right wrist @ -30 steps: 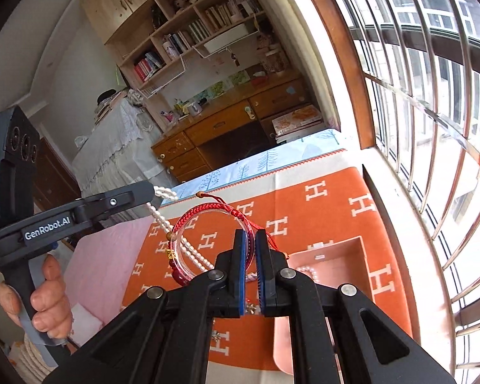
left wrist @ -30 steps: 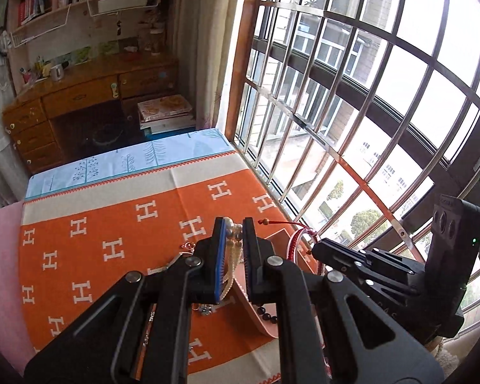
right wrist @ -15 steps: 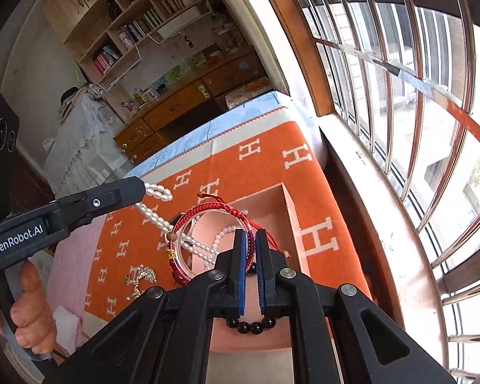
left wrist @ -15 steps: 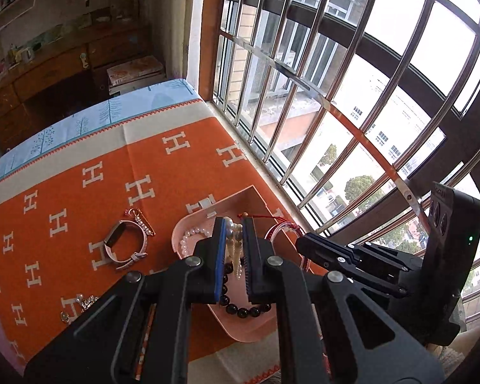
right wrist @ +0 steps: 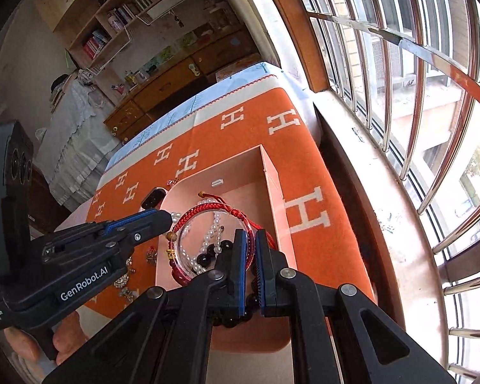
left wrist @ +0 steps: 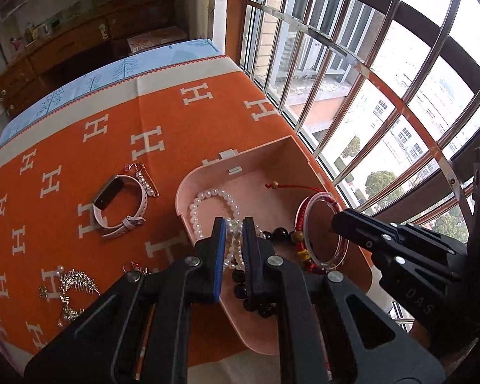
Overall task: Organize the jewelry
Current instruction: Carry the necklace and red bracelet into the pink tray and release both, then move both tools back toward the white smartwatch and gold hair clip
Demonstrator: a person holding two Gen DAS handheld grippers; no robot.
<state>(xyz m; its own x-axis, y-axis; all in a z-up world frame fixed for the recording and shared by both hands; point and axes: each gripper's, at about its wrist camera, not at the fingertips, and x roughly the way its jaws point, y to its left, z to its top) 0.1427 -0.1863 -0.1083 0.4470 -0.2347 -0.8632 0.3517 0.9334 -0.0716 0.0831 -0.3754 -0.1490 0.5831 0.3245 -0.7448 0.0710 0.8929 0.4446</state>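
A pale pink jewelry tray [left wrist: 272,150] sits on an orange cloth [left wrist: 163,108] patterned with white H letters, at the window side of the surface. One end of the tray is rounded, the other square. Inside it lie a strand of white pearls [left wrist: 204,198] and a bracelet of dark round beads [left wrist: 278,233].

The left gripper [left wrist: 233,233] hangs over the tray with its fingers clamped on a bunch of white pearls, part of the strand that trails down into the tray. From the right wrist view this gripper [right wrist: 163,220] comes in from the left, held by a person's hand [right wrist: 41,342] at the lower left.

The right gripper [right wrist: 252,240] has its fingers pressed together on a clear bangle [right wrist: 208,243] wound with red braided cord, which hangs over the tray's inside. The bangle carries a small brown bead and a gold charm on its left edge. In the left wrist view the same bangle [left wrist: 320,227] stands upright at the tip of the right gripper [left wrist: 336,220].

On the cloth left of the tray lies a pale pink smartwatch [left wrist: 118,204] with a dark face, and just beyond it a pearl-trimmed clip [left wrist: 145,179]. Nearer the camera lies a gold, pearl-studded piece [left wrist: 73,284].

A barred window [left wrist: 368,80] runs along the right side. A wooden desk [right wrist: 176,80] and bookshelves [right wrist: 118,16] stand at the far wall.
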